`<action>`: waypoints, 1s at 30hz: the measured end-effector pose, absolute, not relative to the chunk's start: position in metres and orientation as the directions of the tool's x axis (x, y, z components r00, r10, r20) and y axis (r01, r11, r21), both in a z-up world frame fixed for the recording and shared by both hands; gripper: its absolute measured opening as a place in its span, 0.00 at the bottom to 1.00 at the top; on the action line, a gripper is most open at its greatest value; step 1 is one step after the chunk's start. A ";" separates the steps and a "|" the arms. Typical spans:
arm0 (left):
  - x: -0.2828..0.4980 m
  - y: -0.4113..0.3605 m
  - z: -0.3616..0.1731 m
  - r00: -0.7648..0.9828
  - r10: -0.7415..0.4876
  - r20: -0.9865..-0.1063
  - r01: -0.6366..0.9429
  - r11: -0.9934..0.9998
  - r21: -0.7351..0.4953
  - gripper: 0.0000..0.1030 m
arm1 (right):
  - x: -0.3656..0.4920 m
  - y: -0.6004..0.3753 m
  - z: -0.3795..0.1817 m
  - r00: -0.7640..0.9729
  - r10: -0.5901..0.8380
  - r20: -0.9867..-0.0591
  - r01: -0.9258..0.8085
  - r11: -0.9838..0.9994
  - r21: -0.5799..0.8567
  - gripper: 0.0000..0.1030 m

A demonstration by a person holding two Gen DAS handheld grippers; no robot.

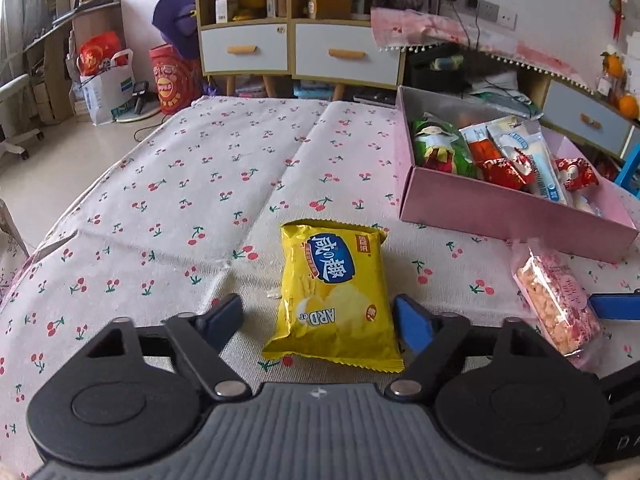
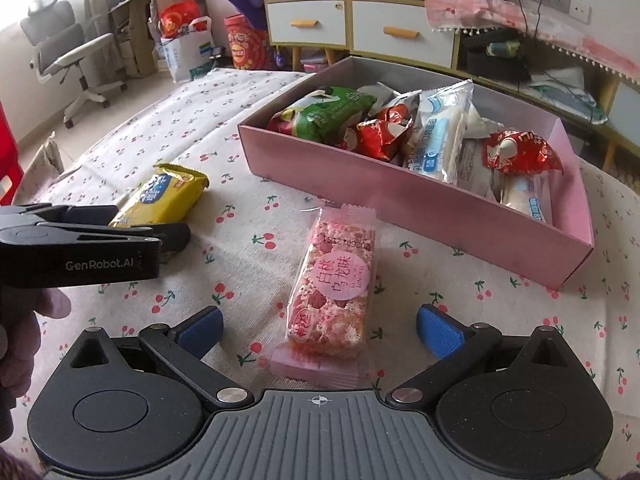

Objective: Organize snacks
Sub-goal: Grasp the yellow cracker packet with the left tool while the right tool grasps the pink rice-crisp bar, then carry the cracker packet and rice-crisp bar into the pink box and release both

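Both claws, left claw (image 1: 318, 320) and right claw (image 2: 320, 326), hanging spread, straddling yellow chip bag (image 1: 336, 292) and pink rice bar (image 2: 334, 284); pink box (image 2: 400, 184) filling up, these two remaining.

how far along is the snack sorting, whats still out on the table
Mostly done: the pink box already holds several packets, green, red and white. In hand, nothing yet: the left gripper is open around the yellow cracker packet, and the right gripper is open around the pink rice bar. Both snacks lie flat on the cherry tablecloth. Left: grip each and put it in the box.
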State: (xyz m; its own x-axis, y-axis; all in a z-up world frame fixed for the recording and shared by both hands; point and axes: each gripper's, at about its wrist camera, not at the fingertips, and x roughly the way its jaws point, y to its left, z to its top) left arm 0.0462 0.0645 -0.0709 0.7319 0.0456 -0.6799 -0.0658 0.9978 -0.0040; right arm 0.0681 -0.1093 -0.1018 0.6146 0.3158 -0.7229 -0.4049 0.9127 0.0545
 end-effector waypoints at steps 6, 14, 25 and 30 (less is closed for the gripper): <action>0.044 0.062 -0.069 0.743 0.022 -0.669 -0.037 0.999 -0.008 0.51 | 0.073 -0.115 -0.100 0.631 0.303 -0.714 -0.362 0.929 0.074 0.94; 0.042 0.061 -0.066 0.733 0.009 -0.680 -0.045 0.998 -0.035 0.46 | 0.074 -0.118 -0.093 0.640 0.313 -0.702 -0.345 0.933 0.102 0.36; 0.038 0.064 -0.056 0.719 -0.046 -0.694 -0.049 0.992 -0.116 0.45 | 0.075 -0.131 -0.079 0.600 0.379 -0.704 -0.301 0.923 0.241 0.30; 0.036 0.061 -0.045 0.719 -0.075 -0.691 -0.031 0.990 -0.139 0.45 | 0.071 -0.135 -0.067 0.597 0.392 -0.700 -0.288 0.919 0.268 0.30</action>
